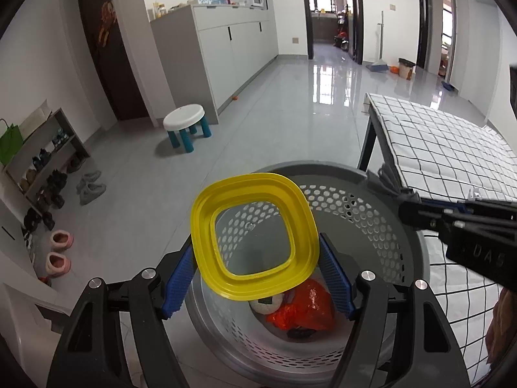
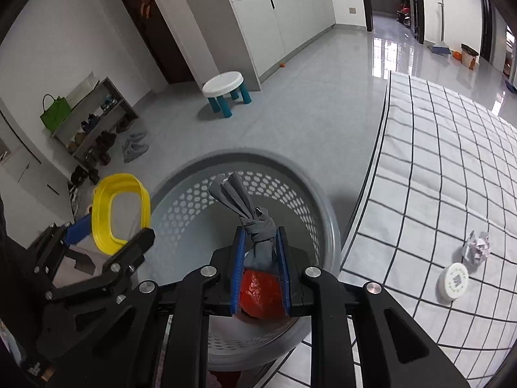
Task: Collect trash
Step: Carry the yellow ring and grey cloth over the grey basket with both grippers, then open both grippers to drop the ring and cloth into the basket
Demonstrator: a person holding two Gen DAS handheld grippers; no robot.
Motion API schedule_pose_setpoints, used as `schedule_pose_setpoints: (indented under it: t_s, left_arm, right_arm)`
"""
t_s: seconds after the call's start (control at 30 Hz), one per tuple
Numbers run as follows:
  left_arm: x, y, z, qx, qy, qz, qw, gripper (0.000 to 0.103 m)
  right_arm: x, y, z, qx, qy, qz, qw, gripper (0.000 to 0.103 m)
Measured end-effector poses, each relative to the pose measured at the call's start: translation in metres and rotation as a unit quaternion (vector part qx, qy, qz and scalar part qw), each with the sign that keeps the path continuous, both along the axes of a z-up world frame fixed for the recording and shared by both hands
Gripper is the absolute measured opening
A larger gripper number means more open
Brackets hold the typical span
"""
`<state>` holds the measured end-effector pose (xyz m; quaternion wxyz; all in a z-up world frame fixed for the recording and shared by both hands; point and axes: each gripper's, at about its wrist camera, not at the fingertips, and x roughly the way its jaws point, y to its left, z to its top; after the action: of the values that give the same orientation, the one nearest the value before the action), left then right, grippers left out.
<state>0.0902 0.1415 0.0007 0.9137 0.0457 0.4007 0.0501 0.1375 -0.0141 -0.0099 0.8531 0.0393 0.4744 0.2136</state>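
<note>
Above the grey perforated basket (image 1: 371,200), the left gripper (image 1: 255,268) clamps a yellow lid (image 1: 252,242); beside it, the right gripper (image 2: 260,258) is closed on a knotted grey cloth (image 2: 255,226), orange bag (image 1: 307,307) inside.

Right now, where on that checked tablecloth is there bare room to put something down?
Most of the white black-checked tablecloth lies bare, from the grey perforated basket side to its far end. Only the near right is taken, by a crumpled paper wad and a round white disc.
</note>
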Motion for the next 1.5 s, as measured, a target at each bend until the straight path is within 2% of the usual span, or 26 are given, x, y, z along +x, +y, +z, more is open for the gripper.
schedule_pose_setpoints:
  t_s: [0.23,0.73,0.83,0.9,1.07,1.5]
  left_arm:
    - [0.0,0.011,-0.005,-0.02,0.009,0.01,0.9997,0.071]
    - [-0.003,0.013,-0.004,-0.019,0.003,0.01,0.9998,0.071]
    - [-0.004,0.014,-0.003,-0.018,-0.001,0.012,0.9998,0.077]
    - [-0.005,0.014,-0.002,-0.014,-0.004,0.015,0.9998,0.079]
    - [-0.005,0.014,-0.002,-0.012,-0.006,0.018,0.9997,0.083]
    - [-0.005,0.017,0.0,-0.015,-0.009,0.021,0.9996,0.086]
  right_arm:
    - [0.003,0.0,-0.017,-0.008,0.022,0.007,1.0,0.019]
    - [0.002,0.001,-0.018,-0.008,0.021,0.008,1.0,0.019]
    - [0.002,0.001,-0.017,-0.006,0.019,0.009,1.0,0.02]
    - [0.002,0.0,-0.015,-0.004,0.017,0.008,1.0,0.023]
    - [0.001,-0.004,-0.012,0.002,0.007,0.002,1.0,0.045]
    - [0.001,-0.007,-0.011,0.001,0.004,-0.002,1.0,0.045]
